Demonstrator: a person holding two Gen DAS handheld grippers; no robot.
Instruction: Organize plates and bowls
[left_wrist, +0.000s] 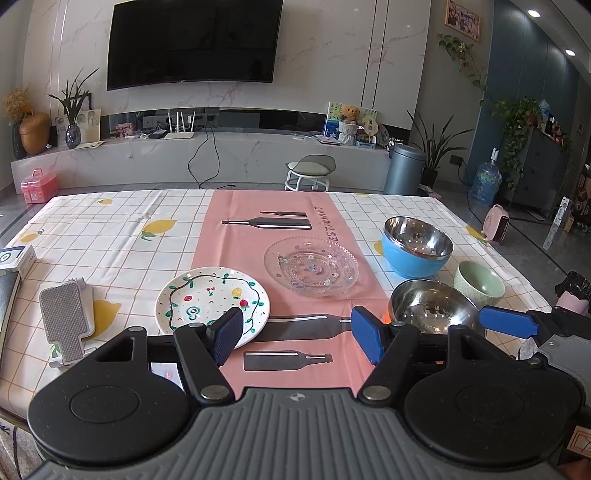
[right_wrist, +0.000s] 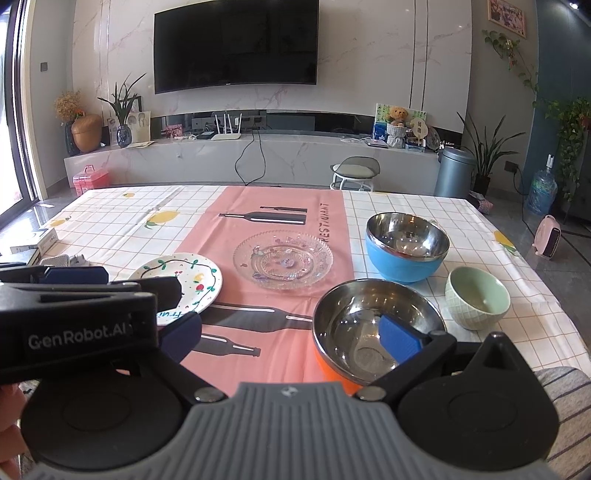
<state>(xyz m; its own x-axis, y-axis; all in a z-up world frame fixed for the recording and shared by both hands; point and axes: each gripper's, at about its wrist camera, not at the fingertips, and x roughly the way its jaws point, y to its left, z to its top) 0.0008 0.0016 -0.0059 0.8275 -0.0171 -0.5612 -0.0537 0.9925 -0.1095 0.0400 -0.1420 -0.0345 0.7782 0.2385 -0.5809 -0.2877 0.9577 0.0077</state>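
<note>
The near edge of the painted plate hides behind a blue finger pad of the left gripper. From the right wrist, the left gripper covers the painted plate's left side. A blue finger pad of the right gripper blocks part of the inside of the orange bowl, and the bowl's near side is hidden too. A white box is cut off by the left edge. The writing on it is too small to read. A striped cloth runs off the right edge.
</note>
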